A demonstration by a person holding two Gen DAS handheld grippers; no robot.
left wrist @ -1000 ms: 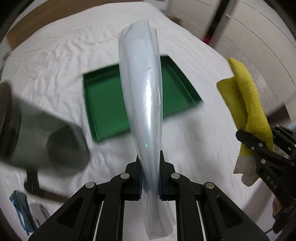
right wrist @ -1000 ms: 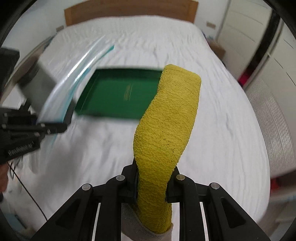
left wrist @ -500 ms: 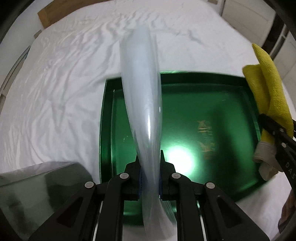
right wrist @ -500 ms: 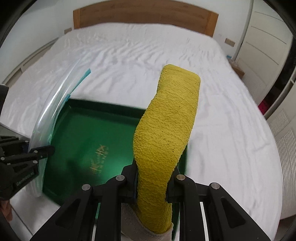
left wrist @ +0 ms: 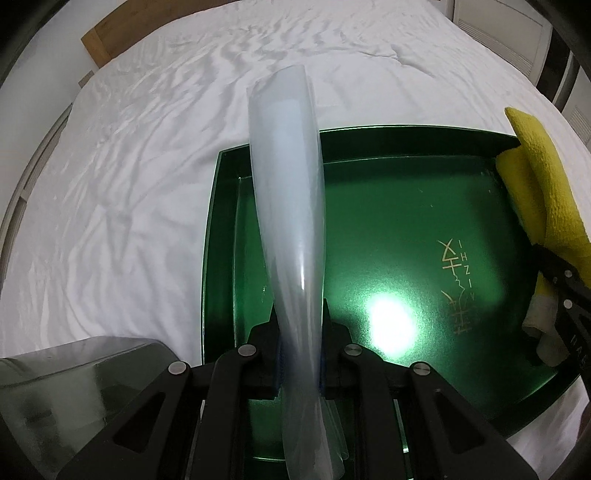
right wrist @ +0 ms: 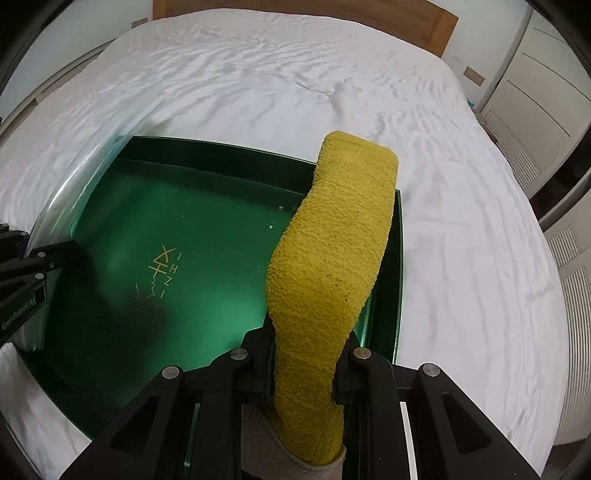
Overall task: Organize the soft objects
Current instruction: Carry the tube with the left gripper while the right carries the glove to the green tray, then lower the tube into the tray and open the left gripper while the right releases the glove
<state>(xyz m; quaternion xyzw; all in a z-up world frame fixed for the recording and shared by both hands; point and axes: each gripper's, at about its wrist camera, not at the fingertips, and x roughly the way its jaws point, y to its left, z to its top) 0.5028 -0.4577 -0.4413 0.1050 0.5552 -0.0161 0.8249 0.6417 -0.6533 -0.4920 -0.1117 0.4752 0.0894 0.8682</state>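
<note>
A shiny green tray (left wrist: 406,206) with gold lettering lies on a white bed; it also shows in the right wrist view (right wrist: 192,236). My left gripper (left wrist: 300,332) is shut on a translucent pale blue plastic sheet (left wrist: 288,206), held upright over the tray's left part. The sheet also shows at the left in the right wrist view (right wrist: 92,162). My right gripper (right wrist: 306,343) is shut on a folded yellow cloth (right wrist: 332,266), held upright over the tray's right side. The cloth also shows at the right in the left wrist view (left wrist: 543,192).
White wrinkled bedsheet (right wrist: 461,221) surrounds the tray. A wooden headboard (right wrist: 406,18) stands at the far end. White closet doors (right wrist: 535,74) are to the right. A dark grey object (left wrist: 74,387) sits at the lower left of the left wrist view.
Both grippers have moved forward and down toward the tray, which now fills the lower views. Each keeps its hold on its item.
</note>
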